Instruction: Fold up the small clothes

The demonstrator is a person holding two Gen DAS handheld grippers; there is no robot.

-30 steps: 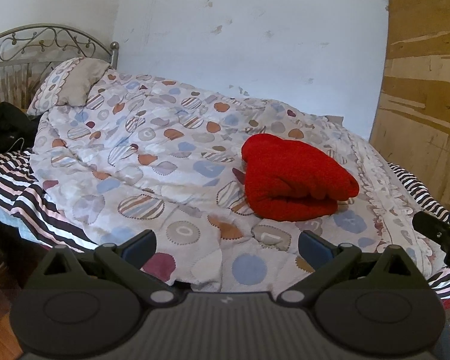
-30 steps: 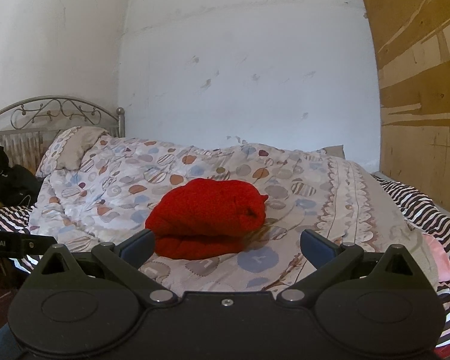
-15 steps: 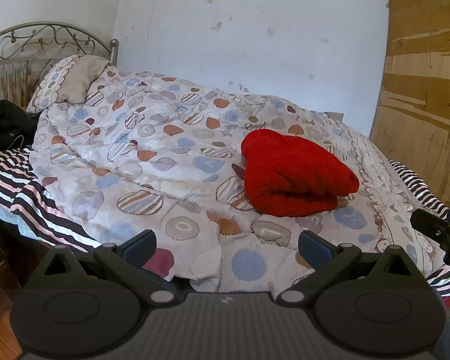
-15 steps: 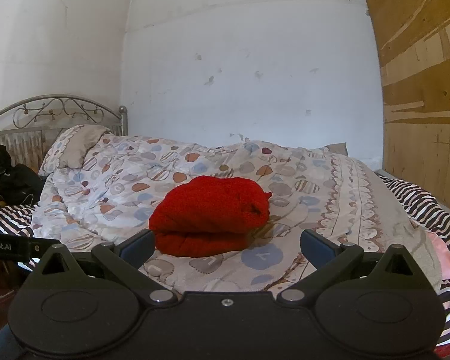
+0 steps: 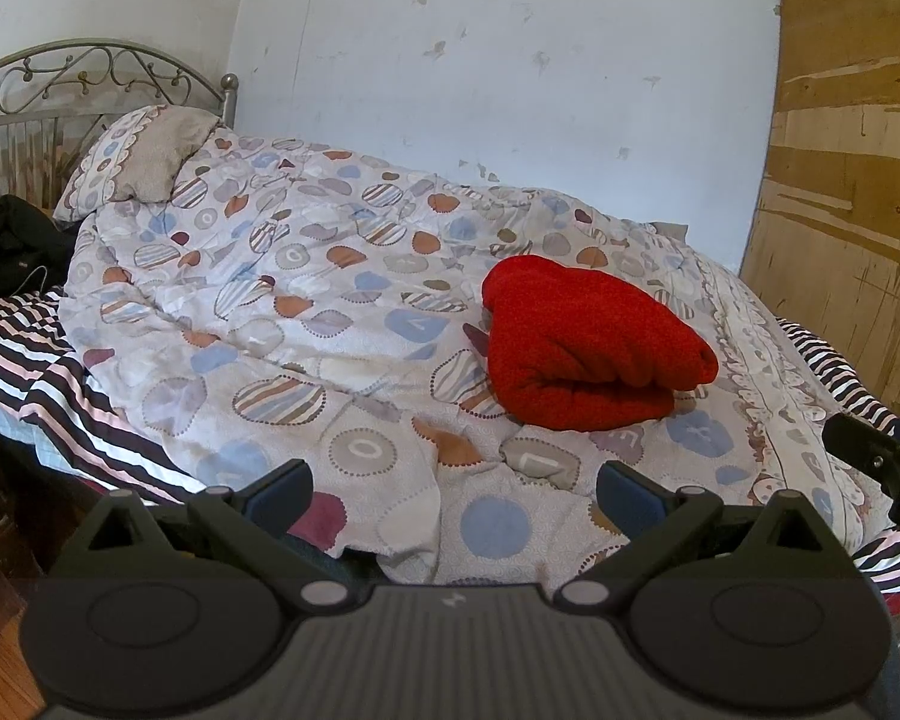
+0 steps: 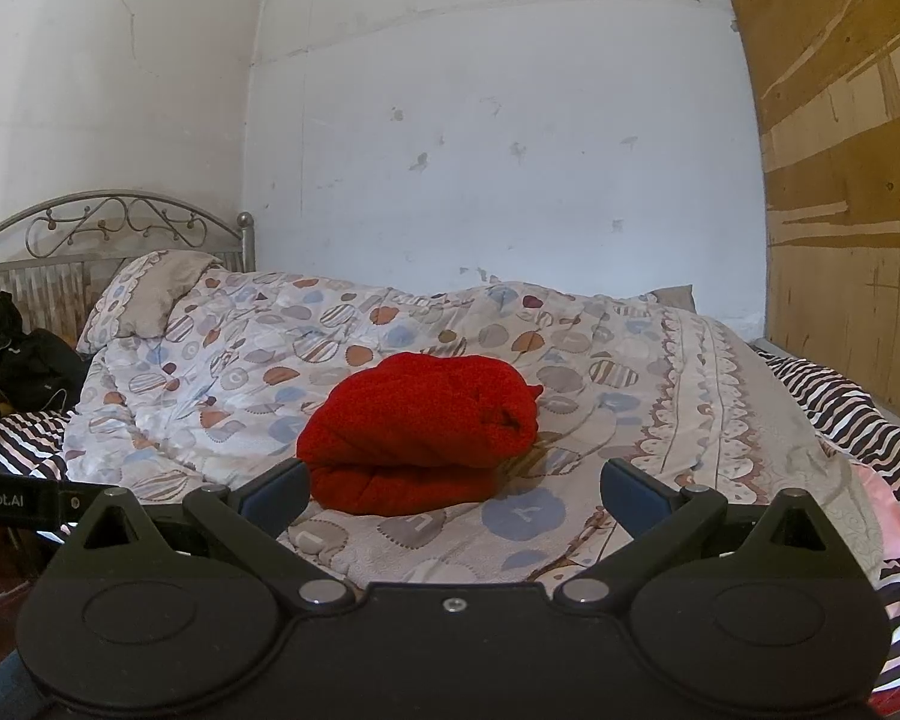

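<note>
Both views have drifted only slightly since a second ago, and the folded red garment [image 5: 588,348] lies on the quilt [image 5: 306,324], ahead-right of the spread, empty left gripper [image 5: 453,483] and nearer the equally spread right gripper [image 6: 453,483], its long axis crosswise.

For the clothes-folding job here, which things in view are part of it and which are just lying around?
Part of the job:
- red garment, folded, lying on the patterned quilt
- left claw, open, holding nothing
- right claw, open, holding nothing

Lying about:
- pillow at the metal headboard
- black clothing by the headboard
- striped sheet
- pink cloth at the right bed edge
</note>
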